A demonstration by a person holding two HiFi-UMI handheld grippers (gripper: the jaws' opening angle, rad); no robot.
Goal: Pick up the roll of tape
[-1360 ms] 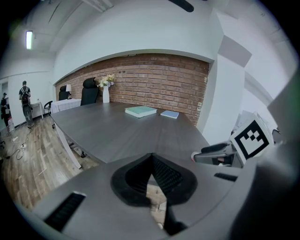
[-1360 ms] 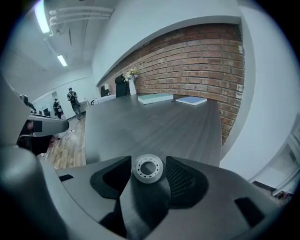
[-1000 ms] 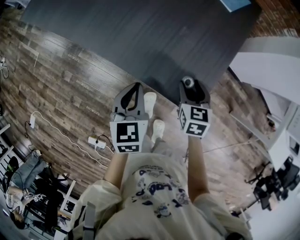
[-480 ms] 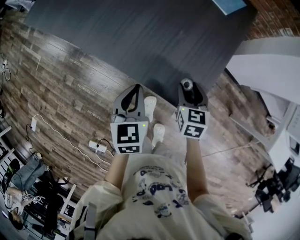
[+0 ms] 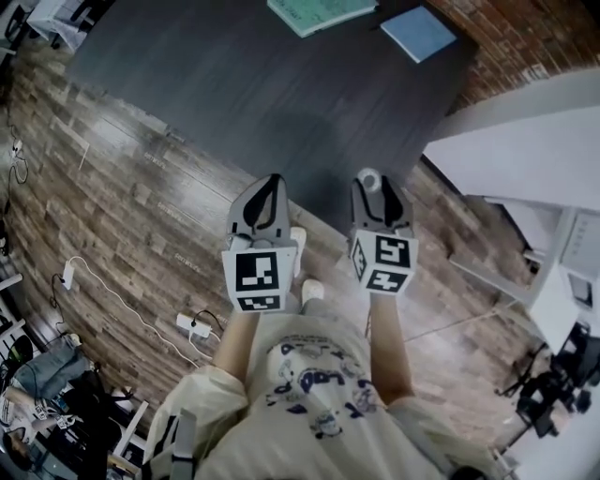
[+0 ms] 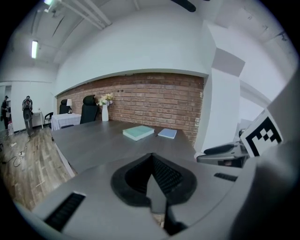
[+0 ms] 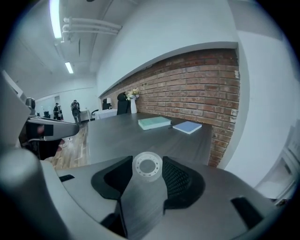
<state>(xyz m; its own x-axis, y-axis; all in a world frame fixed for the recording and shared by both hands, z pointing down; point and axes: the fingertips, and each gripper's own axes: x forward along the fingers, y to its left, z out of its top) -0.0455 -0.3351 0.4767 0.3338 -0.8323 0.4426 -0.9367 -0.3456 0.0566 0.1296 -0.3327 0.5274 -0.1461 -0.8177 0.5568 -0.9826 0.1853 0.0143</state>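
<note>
The roll of tape (image 5: pixel 370 177) is a small white ring held at the tips of my right gripper (image 5: pixel 372 178), in front of the dark table's near edge. In the right gripper view the roll of tape (image 7: pixel 147 167) stands on edge between the black pads (image 7: pixel 180 180) of my right gripper (image 7: pixel 147 165). Those jaws have just closed a little onto it. My left gripper (image 5: pixel 273 178) is level with it to the left, tips together and nothing between them. In the left gripper view the left gripper (image 6: pixel 151 155) also shows its tips meeting.
The dark table (image 5: pixel 234 84) stretches ahead, with a green book (image 5: pixel 319 11) and a blue notebook (image 5: pixel 417 33) at its far end by the brick wall (image 5: pixel 506 28). A white pillar (image 5: pixel 525 141) stands right. A power strip (image 5: pixel 192 325) with cable lies on the wood floor.
Both grippers have risen in front of the table's edge, the tape still in the right one. The head view has tilted up, bringing the two books into sight.
</note>
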